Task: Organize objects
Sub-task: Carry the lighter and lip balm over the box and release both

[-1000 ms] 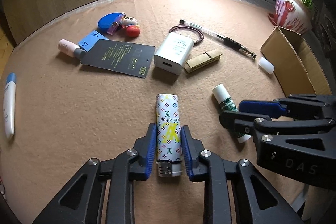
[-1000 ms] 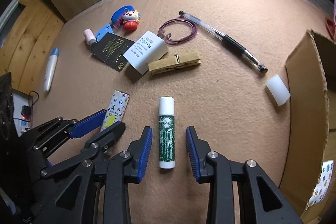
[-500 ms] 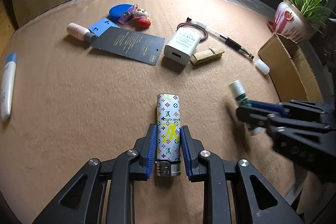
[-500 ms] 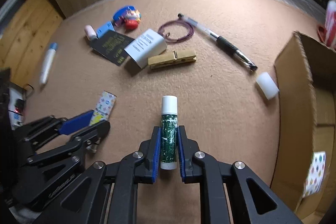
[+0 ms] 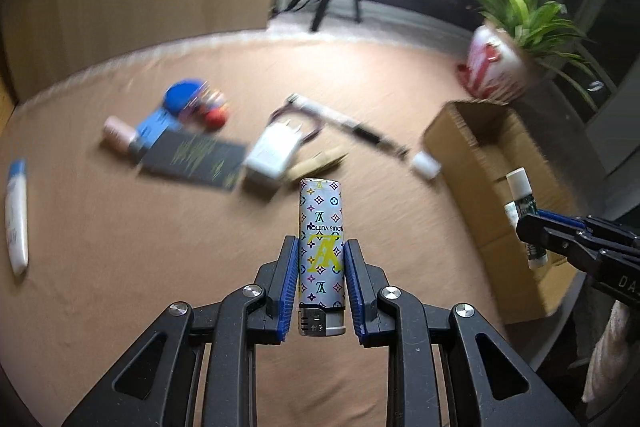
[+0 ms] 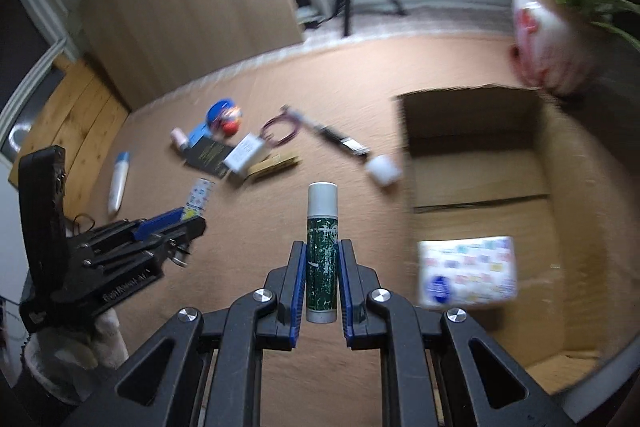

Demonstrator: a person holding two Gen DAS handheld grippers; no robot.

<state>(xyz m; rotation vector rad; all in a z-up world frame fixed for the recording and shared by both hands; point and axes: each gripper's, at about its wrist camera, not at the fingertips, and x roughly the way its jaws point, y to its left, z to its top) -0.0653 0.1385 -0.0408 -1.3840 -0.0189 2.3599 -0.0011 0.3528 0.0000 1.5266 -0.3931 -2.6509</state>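
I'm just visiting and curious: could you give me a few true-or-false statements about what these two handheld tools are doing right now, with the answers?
1. The left tool grips a patterned lighter. True.
2. The right tool is open and holds nothing. False: it is shut on a green lip balm tube.
3. The cardboard box has nothing inside. False: a colourful printed card lies in it.
4. A white charger remains on the tan mat. True.
5. The potted plant stands inside the box. False: it stands outside, behind the box.

Beside one open brown cardboard box [image 6: 476,163]: one patterned white lighter [image 5: 321,251], one green-labelled white stick tube [image 6: 321,255], one black-gripped clear pen [image 6: 332,137], one wooden clothespin [image 6: 274,165].
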